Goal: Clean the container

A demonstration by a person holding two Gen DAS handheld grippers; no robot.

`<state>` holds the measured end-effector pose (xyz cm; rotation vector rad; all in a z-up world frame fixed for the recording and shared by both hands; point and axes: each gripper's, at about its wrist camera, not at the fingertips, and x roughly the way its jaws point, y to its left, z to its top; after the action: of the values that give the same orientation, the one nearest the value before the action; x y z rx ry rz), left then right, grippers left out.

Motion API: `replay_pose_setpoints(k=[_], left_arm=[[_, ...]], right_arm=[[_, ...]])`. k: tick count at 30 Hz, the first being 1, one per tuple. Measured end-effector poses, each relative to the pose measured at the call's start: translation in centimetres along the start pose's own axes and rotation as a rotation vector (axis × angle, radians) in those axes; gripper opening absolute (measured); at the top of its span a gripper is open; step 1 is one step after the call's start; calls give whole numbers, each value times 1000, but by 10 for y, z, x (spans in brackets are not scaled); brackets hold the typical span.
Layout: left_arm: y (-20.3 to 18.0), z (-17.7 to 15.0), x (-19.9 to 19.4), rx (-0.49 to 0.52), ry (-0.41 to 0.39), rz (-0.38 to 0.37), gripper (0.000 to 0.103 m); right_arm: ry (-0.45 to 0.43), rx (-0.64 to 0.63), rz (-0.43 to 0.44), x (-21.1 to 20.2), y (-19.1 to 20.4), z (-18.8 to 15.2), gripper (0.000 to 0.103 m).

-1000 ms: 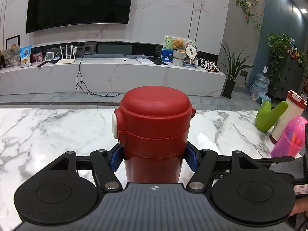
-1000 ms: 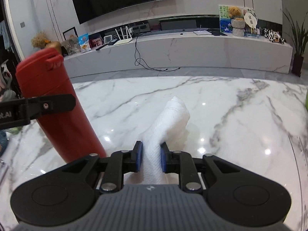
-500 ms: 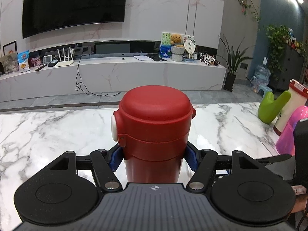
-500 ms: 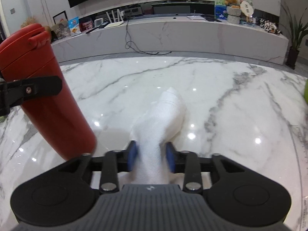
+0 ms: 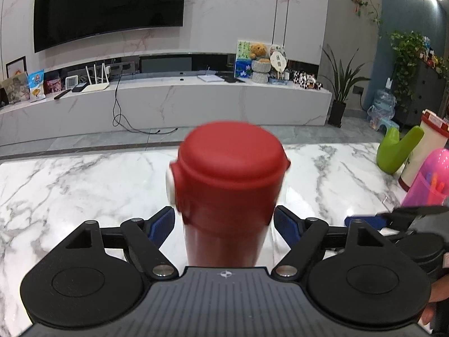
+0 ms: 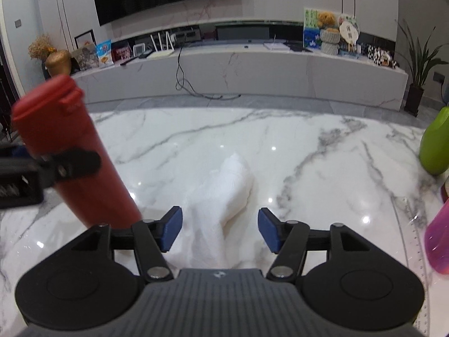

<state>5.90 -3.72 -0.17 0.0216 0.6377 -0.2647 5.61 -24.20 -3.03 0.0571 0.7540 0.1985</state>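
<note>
Left gripper (image 5: 224, 226): my jaws opening, pads clear of the red flask (image 5: 228, 193) between them.
Right gripper (image 6: 219, 229): my jaws opening around the white cloth (image 6: 221, 196), untouched.

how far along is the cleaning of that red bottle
Looks near the end. The red lidded bottle stands on the marble table, lid closed. Both grippers are opening: left gripper off the bottle, right gripper off the white cloth. Left: pulling both away.

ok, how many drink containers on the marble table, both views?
2: a red flask between the left hand-held gripper's opening jaws, and a white cup with a red lid at the far right. More may be out of frame.
</note>
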Motion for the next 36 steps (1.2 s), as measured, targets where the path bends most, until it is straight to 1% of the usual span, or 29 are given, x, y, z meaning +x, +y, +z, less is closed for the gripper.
replay_pose_setpoints(k=[4,6,8,13,15,17,19,22,25,27,30,36], left_arm=[[0,-5,-9,5,7,11,81],[-2,-11,-15,13,15,28,81],[-5,-17,-23,22,21,47,81],[-13,-30,-40,15,20,53,81],[-15,-33,-48,2,9,61,81],[-14,-35,-55,-17,1,71,81],[-12,-37,-62,-43,3,73,81],[-8,-45,-70,-75,8,90,81],[-7,-52,-72,-88,27,134,81],[-7,-55,-72,-107,39,150,81],[-7,-60,-70,-118,65,137,81],[-9,-70,-68,-89,92,167,81]], right_arm=[[-34,-15,-14,-16,5,-1,65],[-54,-16,-31,-26,7,-2,66],[-81,-11,-46,-37,10,-4,75],[-142,14,-45,-68,20,-10,77],[-155,28,-41,-79,24,-14,78],[-164,30,-41,-89,26,-19,82],[-165,24,-45,-98,29,-26,83],[-141,46,-30,-107,30,-39,84],[-109,97,-3,-111,31,-53,84],[-88,113,-5,-111,32,-59,84],[-81,97,-29,-109,38,-65,84],[-90,34,-57,-106,47,-71,84]])
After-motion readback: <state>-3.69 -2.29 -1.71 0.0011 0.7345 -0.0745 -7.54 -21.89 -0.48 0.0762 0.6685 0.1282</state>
